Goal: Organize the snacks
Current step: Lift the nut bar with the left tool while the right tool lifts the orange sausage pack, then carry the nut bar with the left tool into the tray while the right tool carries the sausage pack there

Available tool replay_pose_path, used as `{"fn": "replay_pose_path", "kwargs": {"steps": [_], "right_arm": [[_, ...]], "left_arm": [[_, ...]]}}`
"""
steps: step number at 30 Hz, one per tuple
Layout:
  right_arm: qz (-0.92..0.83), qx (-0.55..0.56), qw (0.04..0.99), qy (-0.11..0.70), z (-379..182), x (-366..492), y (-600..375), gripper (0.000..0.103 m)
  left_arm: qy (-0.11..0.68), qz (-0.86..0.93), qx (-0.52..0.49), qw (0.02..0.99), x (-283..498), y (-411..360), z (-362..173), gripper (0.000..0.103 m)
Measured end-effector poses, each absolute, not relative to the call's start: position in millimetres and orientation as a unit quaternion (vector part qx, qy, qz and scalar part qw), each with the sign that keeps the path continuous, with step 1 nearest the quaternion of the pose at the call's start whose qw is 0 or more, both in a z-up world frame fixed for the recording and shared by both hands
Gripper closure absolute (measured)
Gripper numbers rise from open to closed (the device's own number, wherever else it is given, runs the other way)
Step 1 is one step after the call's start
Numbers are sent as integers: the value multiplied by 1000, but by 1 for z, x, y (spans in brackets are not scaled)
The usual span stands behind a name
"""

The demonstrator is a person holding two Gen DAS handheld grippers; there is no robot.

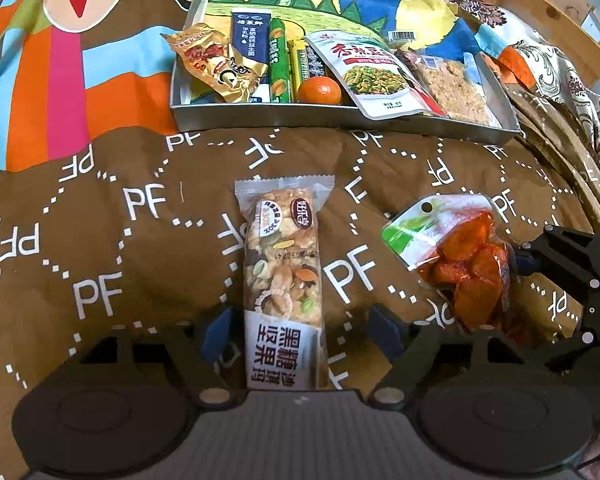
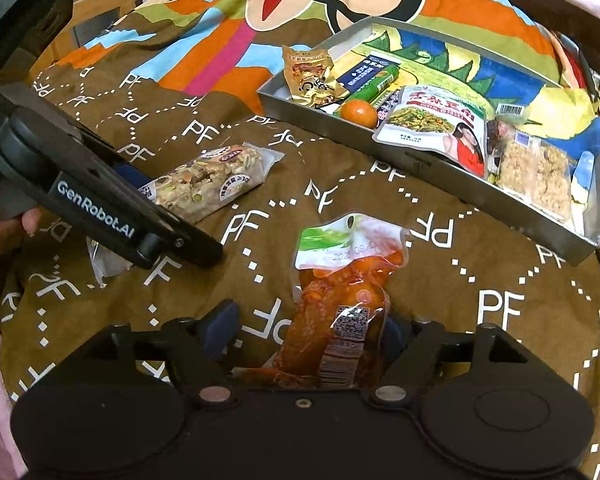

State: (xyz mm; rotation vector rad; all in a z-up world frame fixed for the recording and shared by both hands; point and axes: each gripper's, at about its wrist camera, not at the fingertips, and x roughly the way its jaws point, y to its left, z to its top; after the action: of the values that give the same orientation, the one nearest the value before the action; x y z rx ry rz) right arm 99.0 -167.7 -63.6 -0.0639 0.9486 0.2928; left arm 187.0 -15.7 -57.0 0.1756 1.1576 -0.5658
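Both grippers are hovering with jaws apart, nothing clamped. Left gripper (image 1: 300,330) is straddling the nut bar (image 1: 283,268), long axis running straight ahead toward the tray (image 1: 340,118). Right gripper (image 2: 308,330) is straddling the orange pouch (image 2: 342,300), lying likewise on the cloth.

- A brown cloth (image 1: 140,240) with white "PF" letters covers the surface; farther back the same cloth has bright stripes and a cartoon face.
- A nut bar (image 1: 282,276) in clear wrap lies flat on the brown part.
- A red snack pouch (image 1: 456,256) with a green and white top lies just beside the bar, not touching it.
- A grey metal tray (image 1: 340,118) stands on the cloth behind both, well apart from them.
- A wooden edge (image 2: 100,4) shows past the cloth, at the back.
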Motion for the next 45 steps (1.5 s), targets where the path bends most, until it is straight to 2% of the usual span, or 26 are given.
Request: {"fn": "replay_pose_path", "kwargs": {"steps": [4,6,8,13,17,31,45], "right_arm": [[139,-29,880,454,-64,98,-168,28],[129,-38,883,450,-64,97,-166,37],[118,-50,886,447,-64,95,-165,54],[112,-50,887,444,-62,94,-167,56],[113,-92,888,435,-61,90,-156,63],[87,-294,888,344,-61,64,-123,64],[35,-268,932,241,-13,66,-123,64]], "left_arm": [[536,-260,91,798,186,-19,-59,23],[534,-259,97,799,184,-19,-59,23],[531,-255,109,800,183,-20,-59,30],[524,-244,125,806,181,-18,-58,50],[519,-243,125,810,179,-15,-55,61],[492,-232,95,834,164,-1,-35,62],[403,-199,10,893,175,5,20,62]]}}
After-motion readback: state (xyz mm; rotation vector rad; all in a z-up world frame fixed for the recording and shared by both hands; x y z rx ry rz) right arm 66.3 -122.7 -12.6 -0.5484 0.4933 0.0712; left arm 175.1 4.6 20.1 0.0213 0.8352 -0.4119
